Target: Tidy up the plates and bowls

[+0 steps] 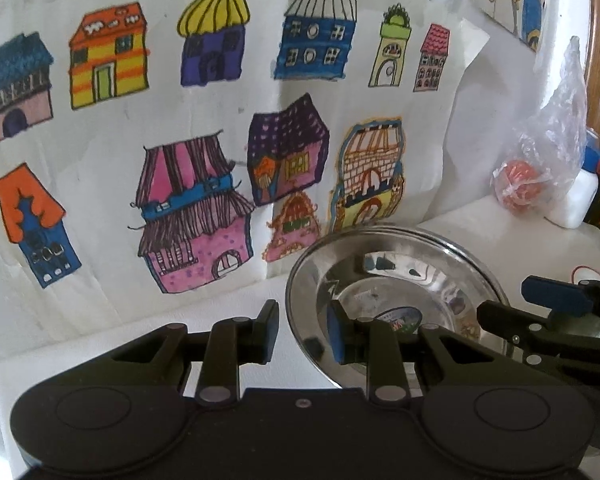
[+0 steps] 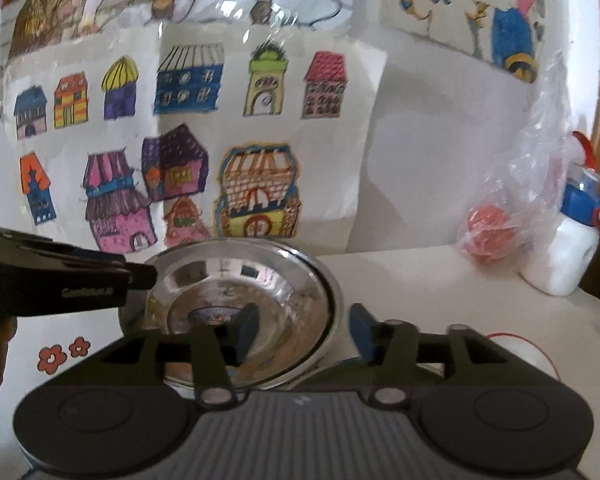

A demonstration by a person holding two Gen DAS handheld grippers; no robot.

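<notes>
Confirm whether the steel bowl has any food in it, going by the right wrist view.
No. The steel bowl shows only its shiny inside with a round sticker at the bottom, and one of the right gripper's fingers.

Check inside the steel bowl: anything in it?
The steel bowl shows only a round sticker on its bottom and reflections. The right gripper finger straddling the rim covers the near inside wall.

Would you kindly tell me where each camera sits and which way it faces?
Left wrist: behind the left gripper, angled down at the steel bowl; the right gripper enters at right.
Right wrist: behind the right gripper, astride the bowl's rim; the left gripper enters at left.
Shared: bowl, house drawings, plastic bag.
</notes>
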